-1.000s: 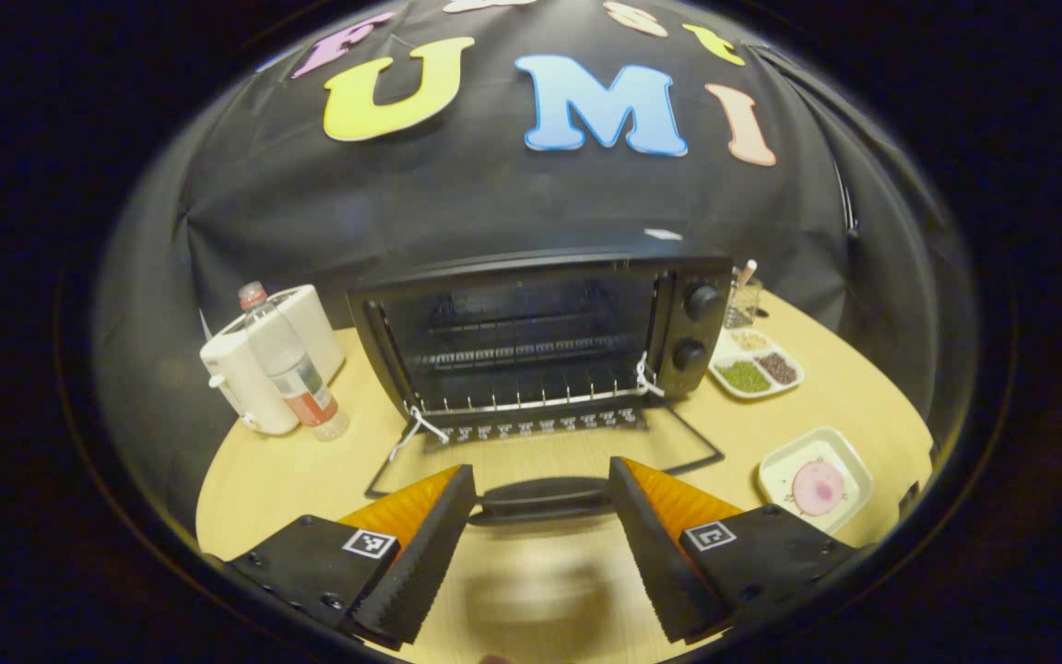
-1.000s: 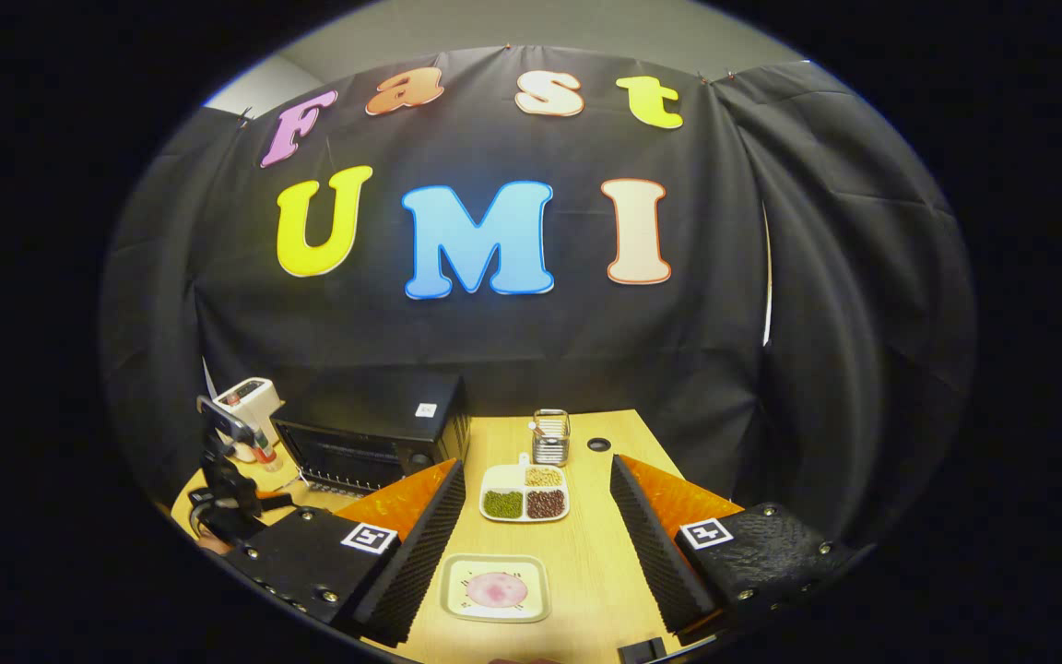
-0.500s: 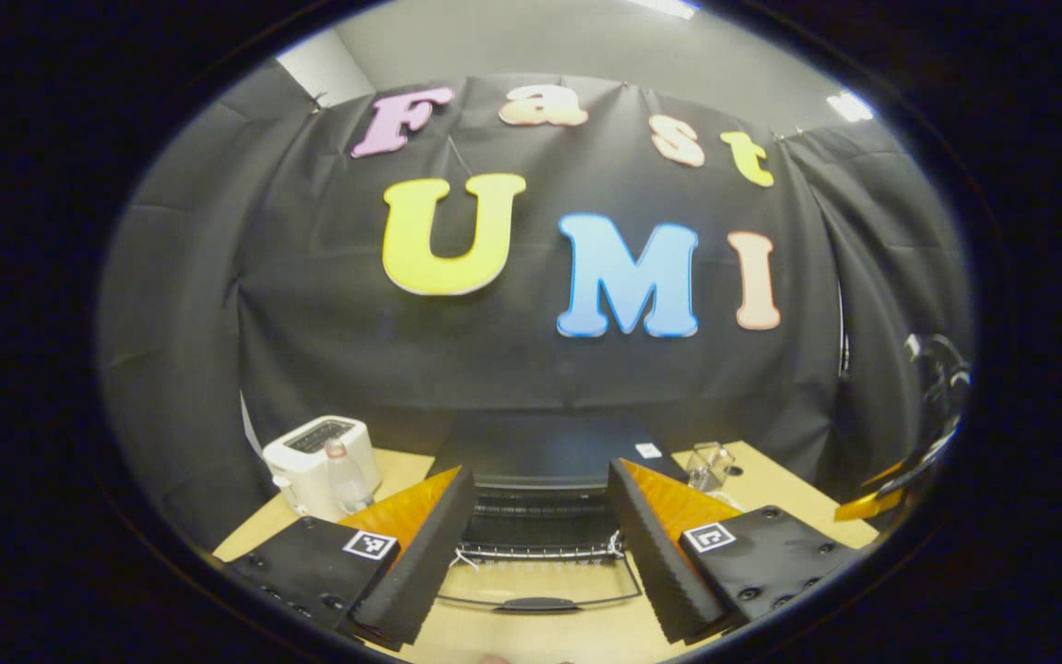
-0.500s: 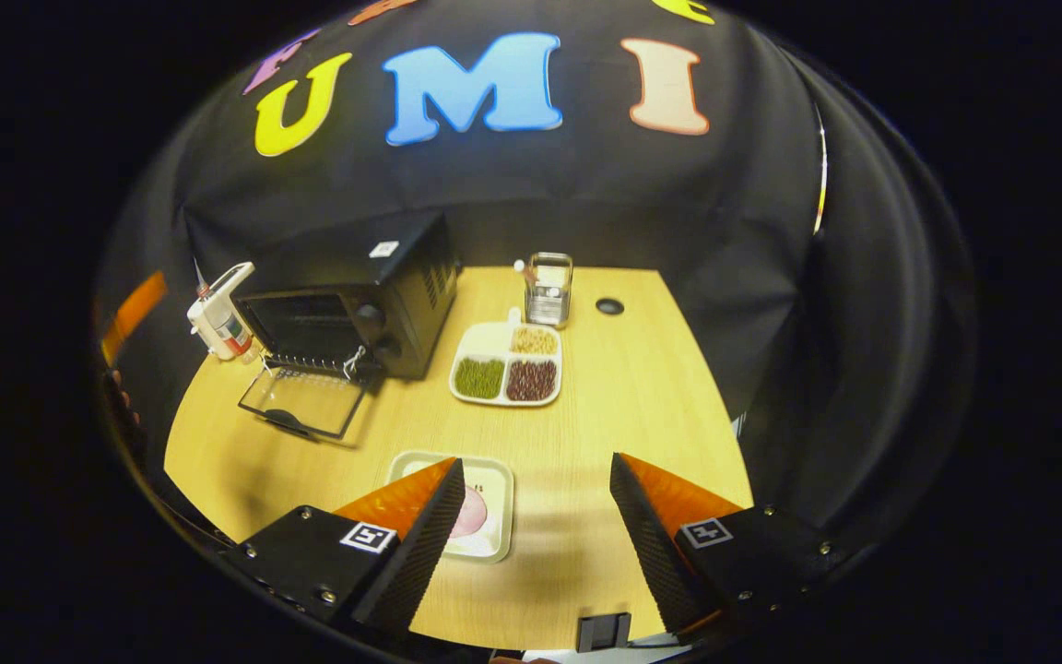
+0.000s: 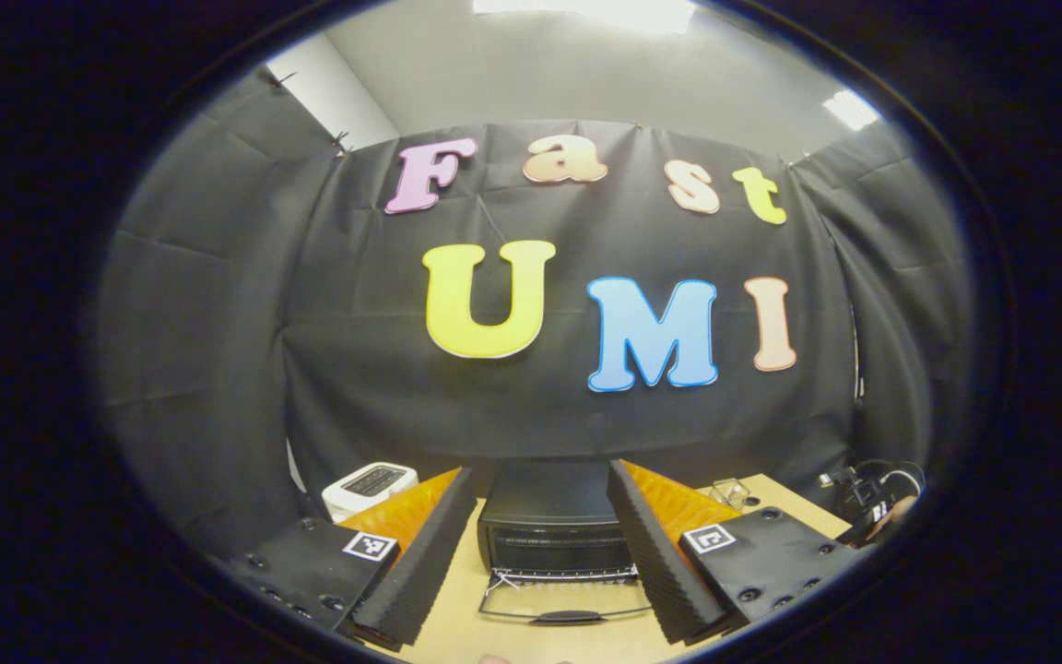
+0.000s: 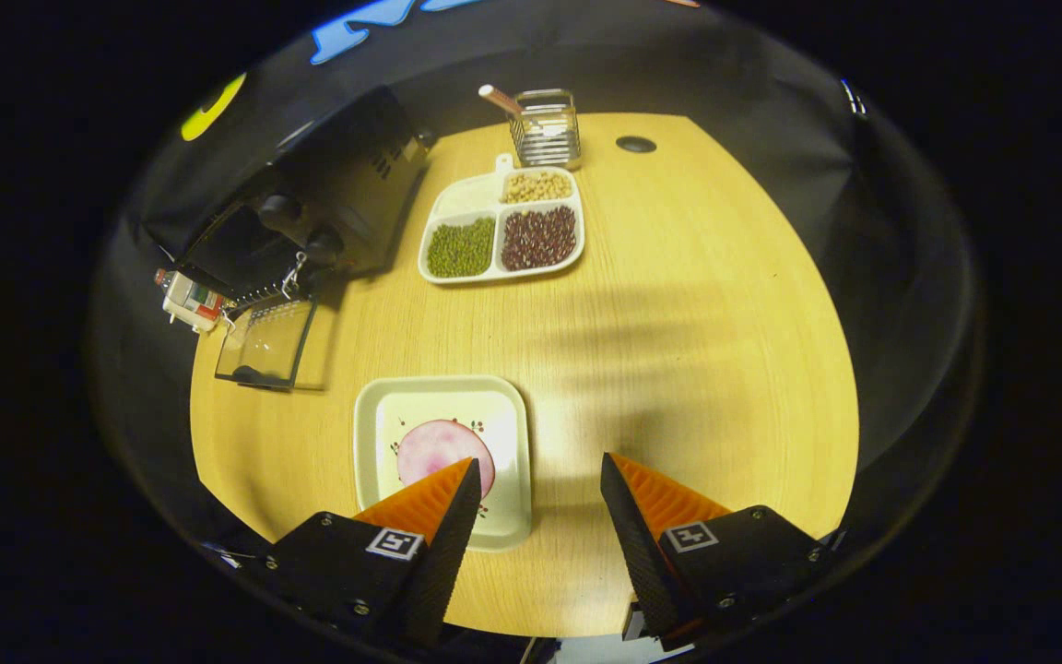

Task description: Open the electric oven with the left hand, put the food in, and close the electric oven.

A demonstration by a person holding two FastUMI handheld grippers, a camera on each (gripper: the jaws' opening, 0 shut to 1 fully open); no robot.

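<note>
Legible text, numbers, brands: none.

- Square black-and-white coded marker point(image 5: 371, 545), one on each finger base of left gripper point(image 5: 539, 468): pattern only, no characters.
- Same kind of square marker point(image 6: 394, 543), one on each finger base of right gripper point(image 6: 540, 459): pattern only.
- Two round black knobs point(image 6: 280, 210) on front of black box-shaped electric oven point(image 6: 347, 184), far left on table: scale markings not resolvable.
- Red-and-white label band point(image 6: 188, 301) on small item at left table edge, beside oven: print too small to read.
</note>
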